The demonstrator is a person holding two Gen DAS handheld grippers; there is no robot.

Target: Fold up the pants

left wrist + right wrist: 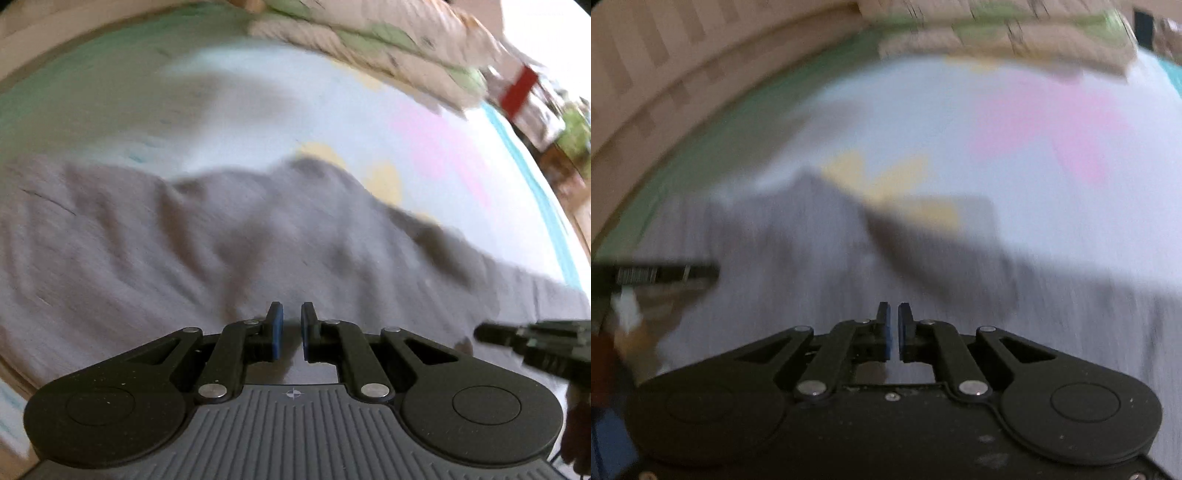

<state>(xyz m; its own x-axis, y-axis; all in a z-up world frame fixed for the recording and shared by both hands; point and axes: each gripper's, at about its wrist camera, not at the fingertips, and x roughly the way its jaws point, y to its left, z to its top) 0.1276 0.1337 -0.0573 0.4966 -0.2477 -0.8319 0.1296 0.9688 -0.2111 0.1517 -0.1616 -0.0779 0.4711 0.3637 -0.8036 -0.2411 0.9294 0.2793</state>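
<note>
Two grippers — left gripper (pixel 292 329), right gripper (pixel 894 329), both nearly closed, empty — over one grey pants (pixel 184 251), mid-frame on bedsheet (pixel 258 110).

One pair of grey pants (pixel 184 240) is seen across the middle of the frame. Two grippers are counted: the left gripper (pixel 291 325) at bottom centre, the right gripper (pixel 894 325) likewise. One folded blanket stack (pixel 369 44) is seen at upper right.
</note>
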